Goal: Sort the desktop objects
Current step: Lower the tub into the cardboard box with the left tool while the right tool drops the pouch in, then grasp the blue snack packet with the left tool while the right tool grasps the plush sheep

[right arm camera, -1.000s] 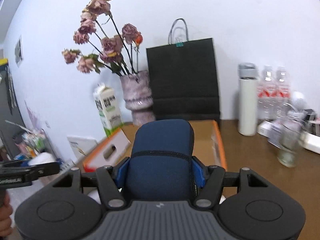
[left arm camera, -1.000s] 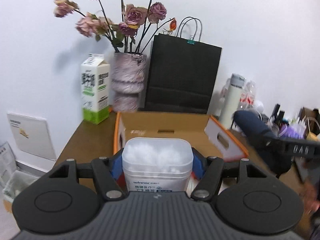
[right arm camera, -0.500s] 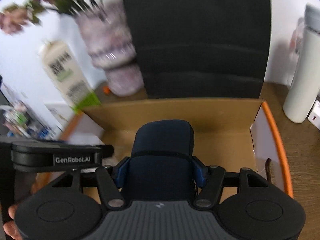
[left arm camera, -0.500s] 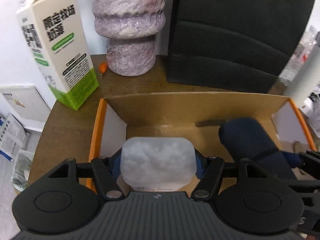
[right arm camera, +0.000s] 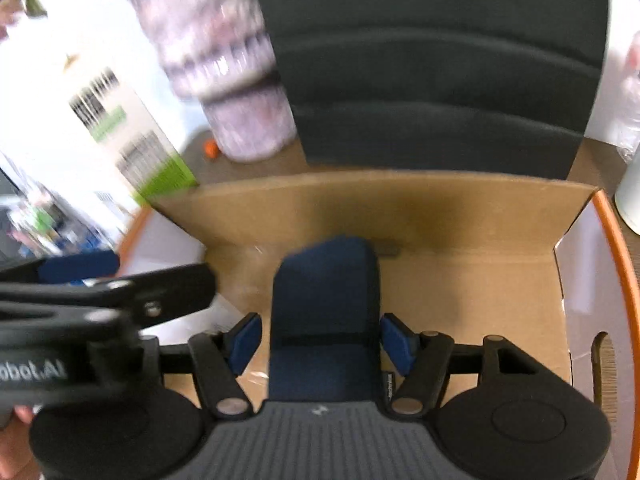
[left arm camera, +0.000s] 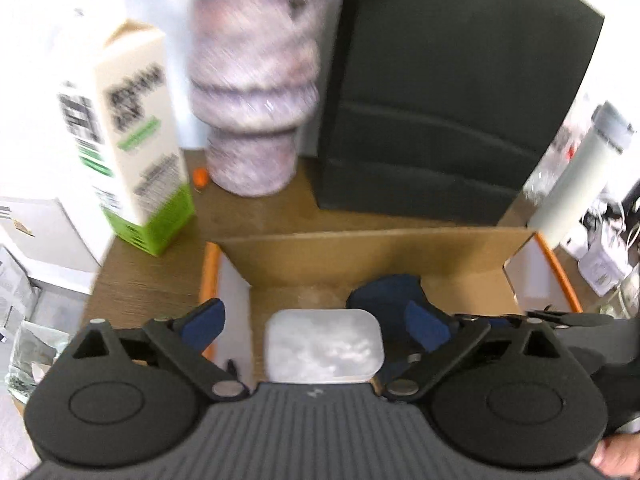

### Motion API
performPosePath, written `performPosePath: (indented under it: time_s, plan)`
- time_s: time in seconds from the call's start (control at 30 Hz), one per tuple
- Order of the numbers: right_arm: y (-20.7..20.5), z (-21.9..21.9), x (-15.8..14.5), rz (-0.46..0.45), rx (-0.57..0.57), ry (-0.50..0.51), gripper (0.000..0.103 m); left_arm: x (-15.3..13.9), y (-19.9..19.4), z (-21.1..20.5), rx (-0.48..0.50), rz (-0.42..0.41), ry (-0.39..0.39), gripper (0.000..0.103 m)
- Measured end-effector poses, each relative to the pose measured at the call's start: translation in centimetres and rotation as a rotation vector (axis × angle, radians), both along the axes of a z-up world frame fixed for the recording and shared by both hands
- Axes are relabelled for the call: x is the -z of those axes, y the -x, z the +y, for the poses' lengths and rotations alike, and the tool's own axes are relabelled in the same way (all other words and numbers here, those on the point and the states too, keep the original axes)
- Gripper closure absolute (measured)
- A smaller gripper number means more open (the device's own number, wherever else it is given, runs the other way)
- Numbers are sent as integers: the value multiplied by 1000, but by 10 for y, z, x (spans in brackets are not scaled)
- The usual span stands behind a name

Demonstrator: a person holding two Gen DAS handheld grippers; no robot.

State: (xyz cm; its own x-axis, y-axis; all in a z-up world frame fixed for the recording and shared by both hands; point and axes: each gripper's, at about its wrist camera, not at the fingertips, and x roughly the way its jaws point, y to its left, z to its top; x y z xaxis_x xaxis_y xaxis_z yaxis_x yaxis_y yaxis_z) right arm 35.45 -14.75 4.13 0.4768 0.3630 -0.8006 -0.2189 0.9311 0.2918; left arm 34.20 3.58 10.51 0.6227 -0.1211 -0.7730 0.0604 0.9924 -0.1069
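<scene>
My left gripper (left arm camera: 316, 328) is spread wide; the translucent cotton tub (left arm camera: 324, 346) stands between its fingers, untouched, against the cardboard box (left arm camera: 360, 252) left wall. My right gripper (right arm camera: 320, 340) is narrowly parted beside the blue pouch (right arm camera: 326, 308), whose long axis points toward the box's rear wall.

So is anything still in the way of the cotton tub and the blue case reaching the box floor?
Nothing visible. The cotton tub and the blue case both sit inside the cardboard box, side by side. The left gripper and right gripper have their jaws spread clear of them.
</scene>
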Motion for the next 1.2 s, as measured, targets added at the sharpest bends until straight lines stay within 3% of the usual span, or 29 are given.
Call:
performPosePath:
  time_s: [0.1,0.23,0.43,0.53,0.63,0.77,0.9,0.97,1.07,1.2]
  plan:
    - [15,-15,-22,-33,20,-34,23,-14,17,6,-39,-19,-25,1]
    - [41,-27,-41,-72,34,29,23,-19,53,11,-122,-38,-100,1]
    - [134,-67,-60,-270,72,82,15,-12,153,27,-174,-152,-72,0]
    - [190,-86,-51,-354,88,34,10,7,207,30,-187,-163,-21,0]
    - [245,-96,-29,-374,107,33,10,34,253,12,-234,-197,-88,0]
    - [309,-90,-7,-427,137,57,10,64,310,-15,-196,-227,-116,0]
    - [357,-89,9,-477,108,-22,9,87,363,-31,-111,-275,-81,0]
    - [374,-87,18,-515,87,-24,9,97,374,-38,-76,-268,-100,0]
    - [388,-82,26,-556,108,24,9,91,383,-38,-88,-375,-109,0]
    - [389,-93,30,-535,157,-56,9,95,371,-37,-82,-295,-103,0]
